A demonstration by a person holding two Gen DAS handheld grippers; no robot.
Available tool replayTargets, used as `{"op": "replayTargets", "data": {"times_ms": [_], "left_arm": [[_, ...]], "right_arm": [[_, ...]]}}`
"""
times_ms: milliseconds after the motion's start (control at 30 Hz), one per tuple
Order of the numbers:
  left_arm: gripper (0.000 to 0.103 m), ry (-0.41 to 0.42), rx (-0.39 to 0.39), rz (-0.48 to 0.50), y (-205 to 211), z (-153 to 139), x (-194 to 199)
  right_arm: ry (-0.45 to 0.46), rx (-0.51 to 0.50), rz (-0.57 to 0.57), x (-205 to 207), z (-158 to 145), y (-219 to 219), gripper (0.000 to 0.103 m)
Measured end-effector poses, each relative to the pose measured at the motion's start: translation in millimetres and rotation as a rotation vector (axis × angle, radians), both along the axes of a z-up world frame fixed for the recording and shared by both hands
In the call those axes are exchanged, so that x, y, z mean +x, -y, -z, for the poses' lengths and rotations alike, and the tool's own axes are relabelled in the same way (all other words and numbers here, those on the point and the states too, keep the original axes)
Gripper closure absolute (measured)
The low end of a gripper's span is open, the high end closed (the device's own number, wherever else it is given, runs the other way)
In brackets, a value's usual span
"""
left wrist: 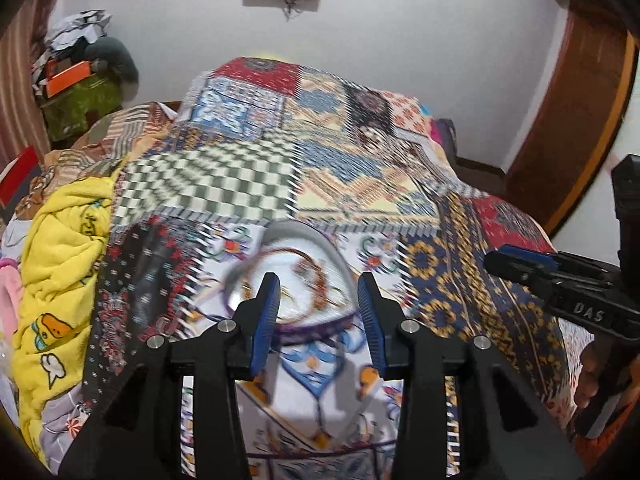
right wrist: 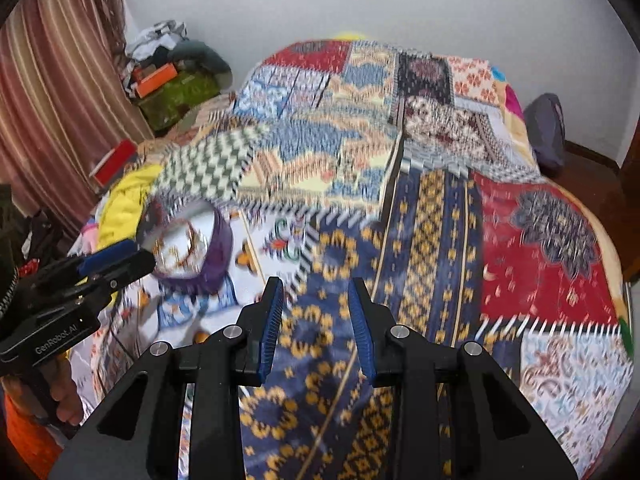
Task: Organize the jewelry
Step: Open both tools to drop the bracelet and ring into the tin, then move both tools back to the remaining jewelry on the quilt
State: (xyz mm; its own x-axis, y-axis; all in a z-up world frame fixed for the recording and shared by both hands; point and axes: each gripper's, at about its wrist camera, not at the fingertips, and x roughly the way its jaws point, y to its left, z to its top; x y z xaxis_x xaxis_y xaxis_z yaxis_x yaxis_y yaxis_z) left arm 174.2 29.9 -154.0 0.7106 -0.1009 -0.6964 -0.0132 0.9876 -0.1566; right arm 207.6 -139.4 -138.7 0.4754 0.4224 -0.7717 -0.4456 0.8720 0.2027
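Both hand-held tools hang above the bed with nothing between their fingers. Low in the centre of its own view, the left gripper (left wrist: 318,308) is spread wide, its blue pads framing a purple-walled round box (left wrist: 320,330) just beyond the fingertips. The right gripper (right wrist: 316,312) is also wide apart, and it points at bare patchwork bedspread (right wrist: 420,208) in the middle of its frame, well to the side of the box.

The box sits on the white floral patch of the bedspread; in the right wrist view it appears at the left centre of the picture, partly behind the other tool. Its pale interior holds what look like several thin bangles (left wrist: 308,276), brownish and beaded, lying in overlapping rings. Motion blur smears them, so their count and kind cannot be told, nor whether a lid is present.

Judging from this, some jewelry is already gathered in the box, and no loose pieces show on the bedspread around it. Whether more remains elsewhere is unclear; neither tool carries any piece.

A yellow printed towel (left wrist: 60,264) lies crumpled at the left edge of the left wrist view.
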Motion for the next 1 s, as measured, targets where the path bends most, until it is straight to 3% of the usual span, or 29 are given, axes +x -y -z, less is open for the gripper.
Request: {"op": "replayTargets", "data": {"times_ms": [233, 500, 600, 667, 1000], "left_arm": [[0.065, -0.064, 0.003, 0.043, 20.4, 19.8, -6.0], [0.065, -0.134, 0.013, 0.036, 11.7, 42.3, -12.8], [0.065, -0.149, 0.008, 0.030, 6.7, 47.7, -12.5], [0.065, -0.151, 0.005, 0.032, 6.0, 49.5, -12.6], [0.065, -0.149, 0.008, 0.116, 31.4, 46.0, -5.0]], "right_arm": [[-0.056, -0.033, -0.085, -6.5, 26.4, -17.1, 0.073], [-0.091, -0.076, -0.167, -4.9, 53.3, -42.7, 0.073], [-0.088, -0.066, -0.175, -5.0, 53.1, -42.6, 0.073], [-0.091, -0.061, -0.168, -4.8, 52.8, -40.6, 0.084], [-0.081, -0.006, -0.093, -13.4, 36.5, -10.6, 0.084]]}}
